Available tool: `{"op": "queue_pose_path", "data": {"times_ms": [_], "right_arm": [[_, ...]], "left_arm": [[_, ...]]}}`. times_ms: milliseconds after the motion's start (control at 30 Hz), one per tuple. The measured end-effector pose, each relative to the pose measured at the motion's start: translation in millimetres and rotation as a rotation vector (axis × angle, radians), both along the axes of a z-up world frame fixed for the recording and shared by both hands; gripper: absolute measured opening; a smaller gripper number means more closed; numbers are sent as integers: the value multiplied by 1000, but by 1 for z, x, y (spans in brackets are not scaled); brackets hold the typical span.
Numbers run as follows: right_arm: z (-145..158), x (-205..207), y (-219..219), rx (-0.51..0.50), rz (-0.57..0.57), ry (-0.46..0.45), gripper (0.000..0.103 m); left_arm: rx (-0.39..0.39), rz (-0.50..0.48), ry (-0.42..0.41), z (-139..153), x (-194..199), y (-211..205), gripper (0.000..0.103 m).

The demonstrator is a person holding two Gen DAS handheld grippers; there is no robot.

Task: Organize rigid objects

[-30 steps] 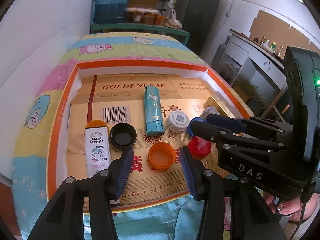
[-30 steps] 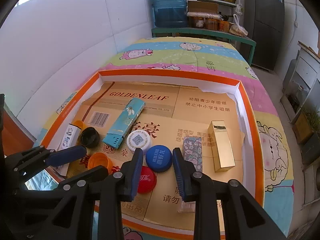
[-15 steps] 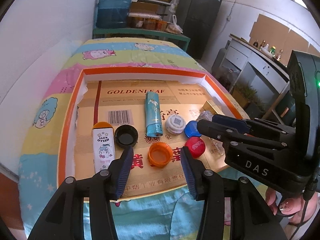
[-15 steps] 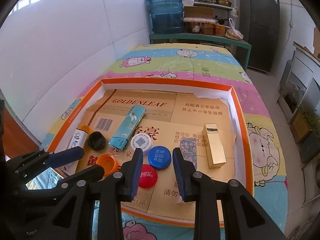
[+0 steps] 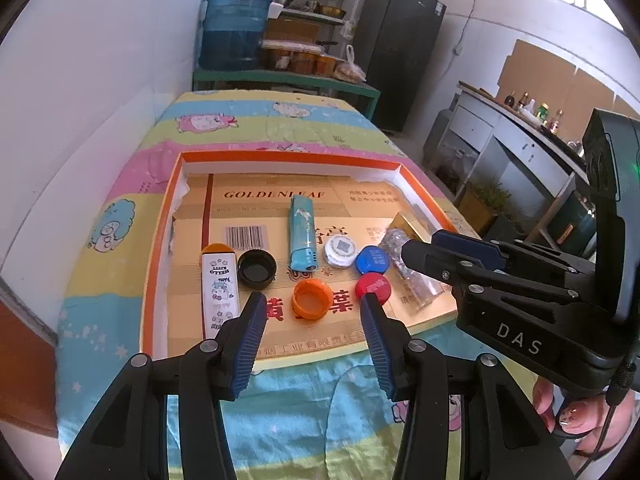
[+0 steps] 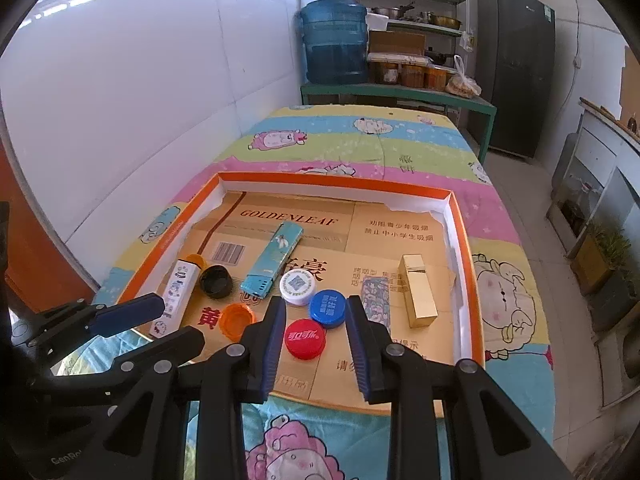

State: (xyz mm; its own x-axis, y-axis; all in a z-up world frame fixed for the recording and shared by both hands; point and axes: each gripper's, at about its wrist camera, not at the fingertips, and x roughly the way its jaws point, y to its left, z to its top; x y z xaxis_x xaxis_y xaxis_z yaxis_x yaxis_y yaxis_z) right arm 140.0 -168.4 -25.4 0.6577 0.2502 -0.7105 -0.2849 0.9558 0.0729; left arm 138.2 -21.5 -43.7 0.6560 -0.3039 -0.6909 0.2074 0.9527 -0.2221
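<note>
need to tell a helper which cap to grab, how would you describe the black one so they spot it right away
Look in the orange-rimmed tray on the patterned bedsheet, toward its left side. The black cap lies open side up beside the white cartoon-printed box, the only dark cap there.

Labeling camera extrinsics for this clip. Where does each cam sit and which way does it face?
Left wrist: on the left tool, angled down at the orange-rimmed tray; shows its own open fingers, the right tool and fingertips of a hand.
Right wrist: on the right tool, same tilt; own fingers, left tool at lower left.
Shared: tray, red cap, orange cap, water jug.
</note>
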Motion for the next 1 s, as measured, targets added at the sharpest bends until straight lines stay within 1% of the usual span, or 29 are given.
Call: {"op": "queue_pose_path", "data": {"times_ms": [700, 1000], "right_arm": [[27, -40, 7, -17, -22, -52, 31], [28, -52, 2, -14, -135, -37, 31]], "left_arm": [[-18, 23, -69, 32, -42, 10, 50], [-27, 41, -84, 40, -59, 15, 50]]}}
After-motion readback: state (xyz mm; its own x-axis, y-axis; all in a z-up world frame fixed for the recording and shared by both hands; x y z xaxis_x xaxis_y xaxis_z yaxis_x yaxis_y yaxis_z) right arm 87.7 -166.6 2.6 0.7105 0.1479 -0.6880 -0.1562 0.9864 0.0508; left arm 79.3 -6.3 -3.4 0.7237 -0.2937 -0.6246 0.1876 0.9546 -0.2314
